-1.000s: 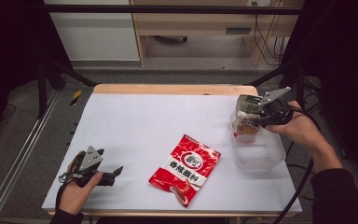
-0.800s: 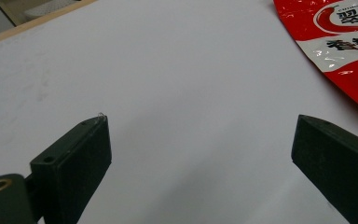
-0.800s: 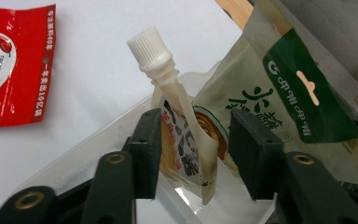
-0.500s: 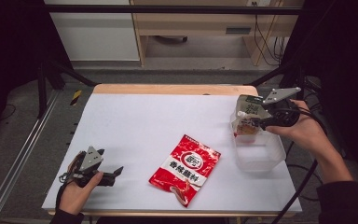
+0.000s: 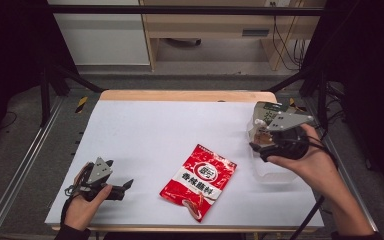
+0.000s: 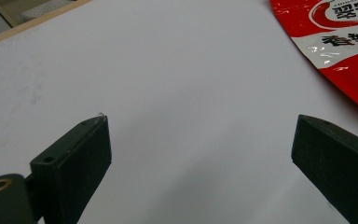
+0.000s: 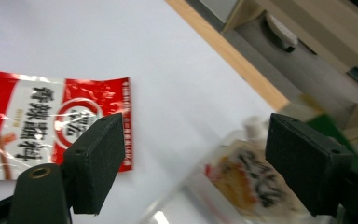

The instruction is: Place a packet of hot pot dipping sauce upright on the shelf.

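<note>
Black claws with grey three-cornered plates, black cables, dark sleeves.

Packet: glossy red plastic film, creased, with bright glare spots. Table: smooth matt white top, pale wood edge strip along the far side. Bin: clear, shiny plastic. Pouch in the bin: glossy printed film with a white plastic spout. Jaws of both grippers: matt black plastic, faintly grainy, each with a brass-coloured fitting at its base.

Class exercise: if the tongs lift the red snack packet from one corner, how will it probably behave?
The red snack packet lies flat and thin, so it would probably sag and feel light. Its glossy film shows glare in the right gripper view, so it may slip.
</note>
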A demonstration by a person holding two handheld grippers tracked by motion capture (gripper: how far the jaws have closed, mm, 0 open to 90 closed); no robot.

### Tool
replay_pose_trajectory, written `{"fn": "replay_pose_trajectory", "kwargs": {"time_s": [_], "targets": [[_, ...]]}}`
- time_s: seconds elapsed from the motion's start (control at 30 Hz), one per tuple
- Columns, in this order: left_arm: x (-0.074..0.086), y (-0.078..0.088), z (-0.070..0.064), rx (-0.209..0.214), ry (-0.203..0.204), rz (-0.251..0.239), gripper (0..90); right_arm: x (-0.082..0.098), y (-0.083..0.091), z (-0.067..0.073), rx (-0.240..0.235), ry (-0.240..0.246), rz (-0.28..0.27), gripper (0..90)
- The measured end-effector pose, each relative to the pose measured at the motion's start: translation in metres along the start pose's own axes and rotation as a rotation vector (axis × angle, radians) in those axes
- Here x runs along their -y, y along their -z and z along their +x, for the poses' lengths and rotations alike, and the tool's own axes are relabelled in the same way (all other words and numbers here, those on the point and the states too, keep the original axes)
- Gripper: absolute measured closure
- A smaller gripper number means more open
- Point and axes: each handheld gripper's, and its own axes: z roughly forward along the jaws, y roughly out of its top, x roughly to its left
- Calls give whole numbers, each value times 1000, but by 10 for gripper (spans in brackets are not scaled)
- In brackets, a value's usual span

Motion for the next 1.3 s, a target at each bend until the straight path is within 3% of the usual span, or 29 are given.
{"fn": "replay_pose_trajectory", "kwargs": {"time_s": [0.13, 0.47, 0.87, 1.3], "targets": [[-1, -1, -2, 6, -14, 10, 46, 3, -21, 20, -48, -10, 10, 186], [-3, -5, -9, 27, -43, 20, 46, 10, -75, 49, -166, -28, 89, 150], [-6, -8, -16, 43, -60, 23, 45, 13, -119, 53, -241, -76, 221, 146], [-6, -9, -16, 44, -64, 24, 45, 12, -151, 50, -299, -121, 361, 164]]}}
